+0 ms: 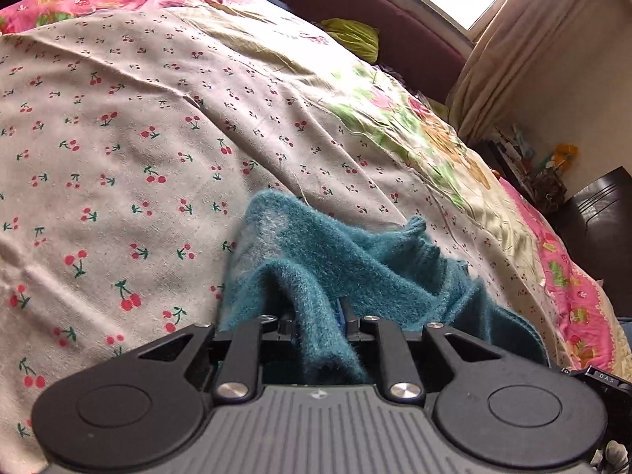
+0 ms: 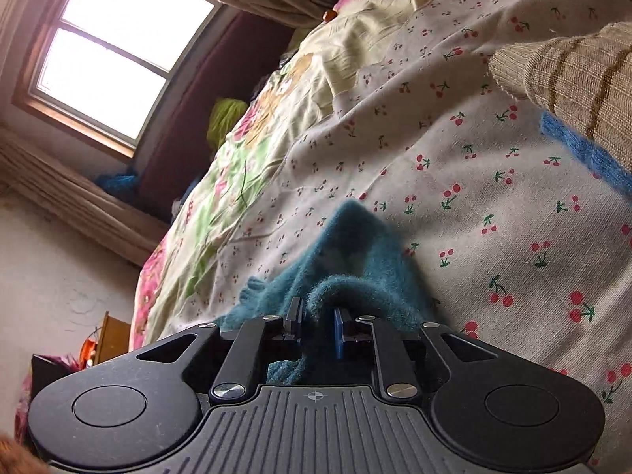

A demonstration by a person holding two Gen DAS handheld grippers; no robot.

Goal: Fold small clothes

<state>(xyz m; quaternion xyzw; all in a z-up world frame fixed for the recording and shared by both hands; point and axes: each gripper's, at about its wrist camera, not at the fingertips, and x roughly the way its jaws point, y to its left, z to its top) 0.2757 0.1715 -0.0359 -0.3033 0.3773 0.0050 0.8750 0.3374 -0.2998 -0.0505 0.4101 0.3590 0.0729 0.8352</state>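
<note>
- The left hand-held gripper (image 1: 318, 318) pinches a fuzzy teal knit garment (image 1: 335, 260); a thick fold of the knit runs down between its two fingers and fills the gap between them.
- From that grip the teal knit garment rises in loose, bunched folds just ahead of the fingers, with one pale worn patch near its upper left edge and a small pointed tip sticking up on its right side.
- The right hand-held gripper (image 2: 318, 322) is likewise clamped on the teal knit garment (image 2: 347, 252); a rolled ridge of knit sits between the fingers, and a blue pad (image 2: 338, 331) shows on the inner face of the right-side finger.
- In the right wrist view the garment spreads out from the fingers as a peaked, tent-like shape.
- The garment hangs over a bed covered with a cream sheet printed with small red cherries (image 1: 118, 138); whether its lower folds touch the sheet cannot be told.
- Beyond the cherry sheet lies a pink and green floral cover (image 1: 395, 118).
- A beige knit piece with brown stripes (image 2: 572, 75) lies on the bed at the upper right of the right wrist view, with a blue knit edge (image 2: 580, 150) just below it, well apart from the teal garment.
- A bright window (image 2: 114, 51) with curtains stands beyond the bed.
</note>
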